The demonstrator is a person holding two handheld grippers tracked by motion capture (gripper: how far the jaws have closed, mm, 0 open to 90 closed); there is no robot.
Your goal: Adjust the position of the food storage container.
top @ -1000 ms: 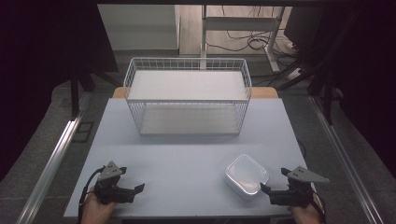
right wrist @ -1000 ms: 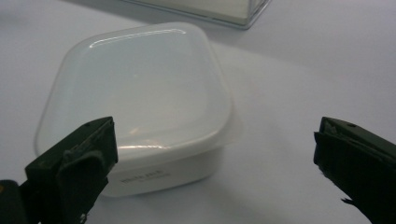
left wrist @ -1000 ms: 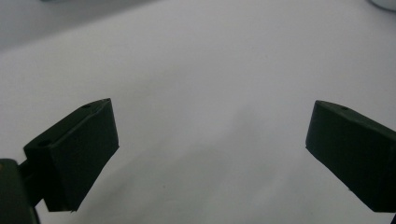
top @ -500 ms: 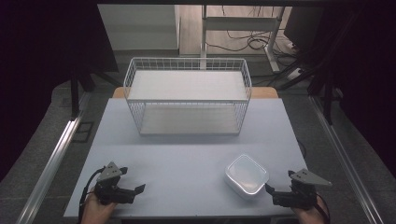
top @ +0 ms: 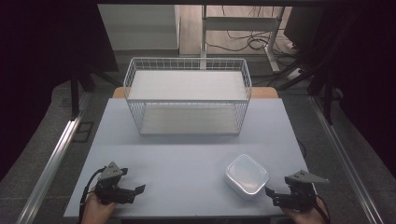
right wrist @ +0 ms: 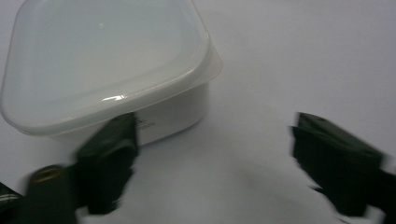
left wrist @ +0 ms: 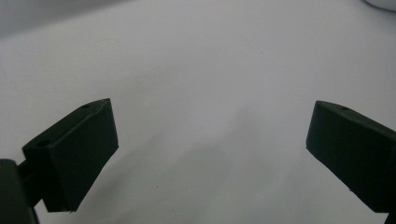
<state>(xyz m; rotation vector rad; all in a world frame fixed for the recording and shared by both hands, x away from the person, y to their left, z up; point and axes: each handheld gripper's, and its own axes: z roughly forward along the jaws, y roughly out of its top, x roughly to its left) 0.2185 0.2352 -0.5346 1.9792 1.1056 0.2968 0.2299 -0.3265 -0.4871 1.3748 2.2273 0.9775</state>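
**Two grippers low on the table, a lidded box by the right one**

From the high view, a pale table [top: 187, 154] carries a white wire basket [top: 187, 95] at its far side. A white lidded box [top: 246, 176] sits near the front right part of the table. The left gripper [top: 136, 190] rests at the front left, held by a hand [top: 95, 209] that comes in from the bottom edge, and its jaws point toward the middle of the table. The right gripper [top: 272, 196] lies at the front right corner, just beside the box, with its jaws turned toward it. The two grippers are well apart, and the basket stands well clear of both.

In the left gripper view, the left gripper [left wrist: 210, 140] has its two black jaws spread wide over bare table, with nothing between them. A sliver of the box [left wrist: 380, 3] shows at the top right corner.

In the right gripper view, the right gripper [right wrist: 212, 154] has its jaws apart, having just been closing, and only table lies between them. The box [right wrist: 107, 60] sits just beyond the jaw on the left side of the view, its lid on; whether that jaw touches the box wall cannot be told through the blur.
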